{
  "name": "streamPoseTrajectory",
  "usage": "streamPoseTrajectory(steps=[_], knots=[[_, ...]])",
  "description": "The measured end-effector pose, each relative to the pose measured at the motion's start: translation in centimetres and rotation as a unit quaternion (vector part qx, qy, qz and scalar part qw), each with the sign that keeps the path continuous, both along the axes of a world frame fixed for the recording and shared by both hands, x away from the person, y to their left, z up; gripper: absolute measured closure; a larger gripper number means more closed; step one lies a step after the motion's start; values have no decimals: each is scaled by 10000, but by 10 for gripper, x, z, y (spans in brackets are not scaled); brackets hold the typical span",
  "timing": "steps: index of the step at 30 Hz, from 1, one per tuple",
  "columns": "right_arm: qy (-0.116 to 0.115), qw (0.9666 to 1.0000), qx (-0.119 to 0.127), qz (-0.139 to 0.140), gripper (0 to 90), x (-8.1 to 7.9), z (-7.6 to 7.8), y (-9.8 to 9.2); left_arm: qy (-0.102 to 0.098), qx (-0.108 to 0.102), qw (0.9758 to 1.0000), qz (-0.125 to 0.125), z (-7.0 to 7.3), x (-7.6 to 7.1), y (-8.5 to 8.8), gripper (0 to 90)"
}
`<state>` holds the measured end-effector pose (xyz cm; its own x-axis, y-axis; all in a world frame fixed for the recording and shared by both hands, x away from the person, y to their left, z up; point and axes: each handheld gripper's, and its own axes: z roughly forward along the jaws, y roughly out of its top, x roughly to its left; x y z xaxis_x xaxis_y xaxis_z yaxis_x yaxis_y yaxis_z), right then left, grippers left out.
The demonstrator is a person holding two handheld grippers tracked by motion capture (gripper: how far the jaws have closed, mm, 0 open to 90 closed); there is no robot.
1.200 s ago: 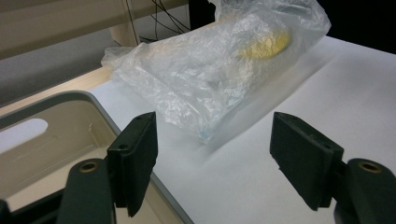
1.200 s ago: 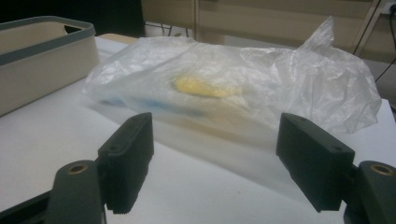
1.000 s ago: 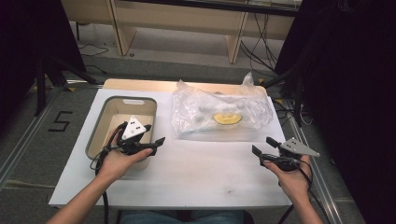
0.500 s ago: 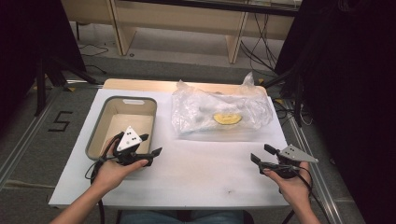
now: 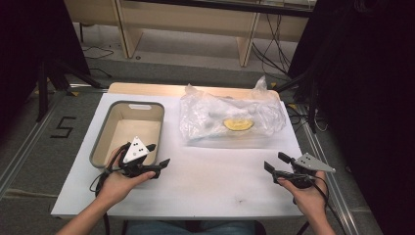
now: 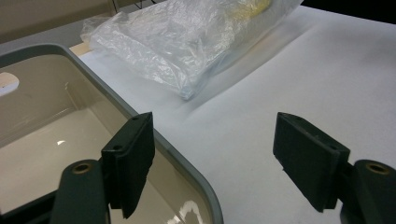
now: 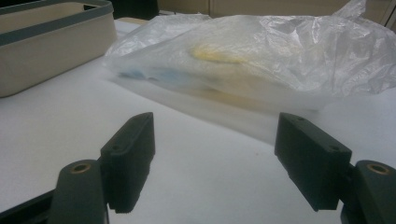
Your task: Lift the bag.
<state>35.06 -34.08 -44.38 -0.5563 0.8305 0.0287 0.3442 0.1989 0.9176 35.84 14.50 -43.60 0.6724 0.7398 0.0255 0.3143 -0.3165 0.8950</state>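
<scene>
I hold both grippers, left [image 5: 157,155] and right [image 5: 275,162], open and empty, aimed at the bag [image 5: 230,117] beside the bin [image 5: 100,142], ready to unpack it.

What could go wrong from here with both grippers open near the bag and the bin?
The left gripper hangs over the corner of the beige bin; a jaw may catch its rim. The clear plastic bag is thin and crumpled, so the right gripper might pinch film alone, letting the yellow item inside slide.

Crinkled clear plastic bag [image 5: 230,120], glossy smooth plastic tub [image 5: 128,132], matt white tabletop [image 5: 215,181].
</scene>
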Motion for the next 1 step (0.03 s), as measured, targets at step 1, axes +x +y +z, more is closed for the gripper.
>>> streamPoseTrajectory(steps=[1], knots=[[-9,10000,-1,7,298,0,0,0,-5,-7,10000,-1,0,0,0,291]])
